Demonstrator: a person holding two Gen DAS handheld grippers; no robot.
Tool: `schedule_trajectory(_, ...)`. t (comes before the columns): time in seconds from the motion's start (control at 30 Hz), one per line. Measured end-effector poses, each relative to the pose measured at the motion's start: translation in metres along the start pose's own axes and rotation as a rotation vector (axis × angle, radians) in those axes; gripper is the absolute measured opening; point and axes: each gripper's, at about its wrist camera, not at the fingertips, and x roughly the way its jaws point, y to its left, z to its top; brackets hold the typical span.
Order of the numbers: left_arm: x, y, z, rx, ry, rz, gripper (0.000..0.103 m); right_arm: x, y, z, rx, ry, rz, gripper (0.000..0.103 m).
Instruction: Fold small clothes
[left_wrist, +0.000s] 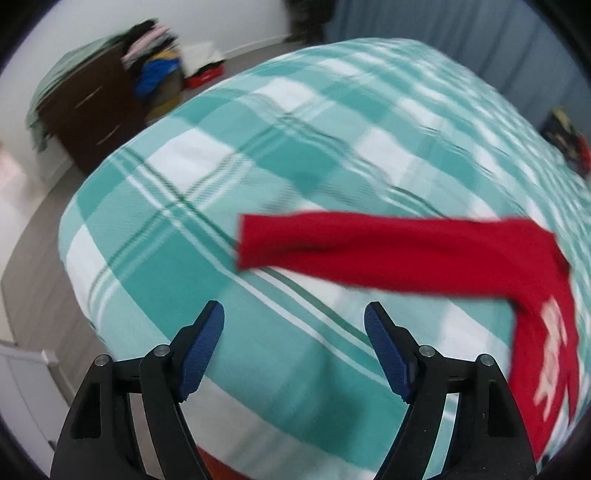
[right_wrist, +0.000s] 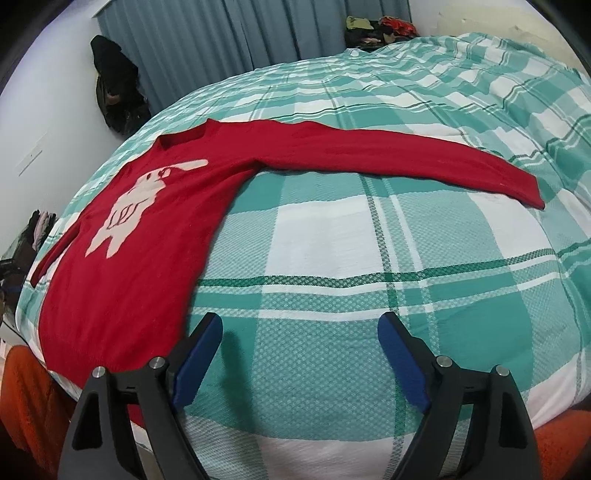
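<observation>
A red long-sleeved sweater (right_wrist: 122, 266) with a pale animal figure on its chest lies flat, face up, on a teal and white checked bedspread (right_wrist: 332, 240). One sleeve (right_wrist: 388, 158) stretches out to the right in the right wrist view. In the left wrist view the other sleeve (left_wrist: 369, 247) stretches to the left, with the body at the right edge. My left gripper (left_wrist: 293, 314) is open and empty, above the bedspread in front of that sleeve. My right gripper (right_wrist: 301, 325) is open and empty, just right of the sweater's hem.
A dark brown drawer chest (left_wrist: 92, 114) with piled clothes stands beyond the bed's far corner. Blue-grey curtains (right_wrist: 221, 37) hang behind the bed. A dark bag (right_wrist: 114, 85) hangs on the wall. Clothes (right_wrist: 380, 26) are heaped at the bed's far side. An orange cloth (right_wrist: 26, 398) hangs below the near edge.
</observation>
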Motion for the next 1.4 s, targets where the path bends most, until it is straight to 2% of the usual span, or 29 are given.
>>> schedule_trajectory(0.13,-0.014,-0.037,-0.018,0.120,-0.022,-0.040,0.081,-0.001,0.000,-0.001,-0.004,-0.001,0.001,0.086)
schedule_trajectory(0.3,-0.024,-0.095,-0.041,0.334,-0.017,-0.064,0.081,-0.003,-0.003,-0.003,-0.004,-0.001,0.003,0.086)
schedule_trajectory(0.37,-0.031,-0.119,-0.041,0.421,-0.031,-0.071,0.081,-0.007,-0.006,-0.001,0.003,0.002,0.030,0.086)
schedule_trajectory(0.43,-0.040,-0.145,-0.028,0.484,-0.047,-0.110,0.081,-0.013,-0.011,0.011,0.001,0.004,0.082,0.086)
schedule_trajectory(0.5,-0.042,-0.166,-0.010,0.510,-0.059,-0.146,0.083,-0.016,-0.013,0.033,-0.030,-0.005,0.102,0.086)
schedule_trajectory(0.63,-0.025,-0.225,0.042,0.544,-0.078,-0.198,0.089,-0.005,-0.012,0.113,-0.137,-0.041,0.133,0.086)
schedule_trajectory(0.73,0.012,-0.267,0.074,0.578,-0.027,-0.205,0.089,0.028,-0.002,0.177,-0.219,-0.005,0.202,0.086)
schedule_trajectory(0.8,0.030,-0.290,0.085,0.619,-0.001,-0.221,0.088,0.066,0.009,0.217,-0.292,0.067,0.225,0.086)
schedule_trajectory(0.9,0.054,-0.331,0.100,0.738,0.024,-0.261,0.088,0.117,0.020,0.254,-0.360,0.159,0.230,0.086)
schedule_trajectory(1.03,0.084,-0.376,0.104,0.950,0.025,-0.266,0.088,0.171,0.036,0.289,-0.418,0.203,0.274,0.086)
schedule_trajectory(1.13,0.111,-0.392,0.110,1.000,0.067,-0.249,0.086,0.213,0.050,0.305,-0.459,0.259,0.314,0.085)
schedule_trajectory(1.2,0.130,-0.395,0.117,0.982,0.109,-0.244,0.080,0.235,0.056,0.310,-0.466,0.307,0.344,0.082)
schedule_trajectory(1.23,0.137,-0.395,0.120,0.966,0.134,-0.258,0.072,0.245,0.058,0.311,-0.473,0.331,0.357,0.072)
schedule_trajectory(1.27,0.144,-0.394,0.122,0.947,0.172,-0.289,0.064,0.253,0.060,0.311,-0.483,0.356,0.364,0.050)
schedule_trajectory(1.3,0.147,-0.392,0.123,0.932,0.209,-0.328,0.038,0.259,0.061,0.312,-0.489,0.377,0.373,0.034)
schedule_trajectory(1.33,0.148,-0.392,0.121,0.931,0.229,-0.358,0.002,0.264,0.063,0.311,-0.503,0.400,0.380,0.004)
schedule_trajectory(1.37,0.144,-0.393,0.117,0.963,0.215,-0.362,0.003,0.265,0.065,0.310,-0.523,0.404,0.365,0.004)
schedule_trajectory(1.4,0.139,-0.394,0.113,0.993,0.164,-0.331,0.003,0.263,0.070,0.309,-0.561,0.393,0.336,0.004)
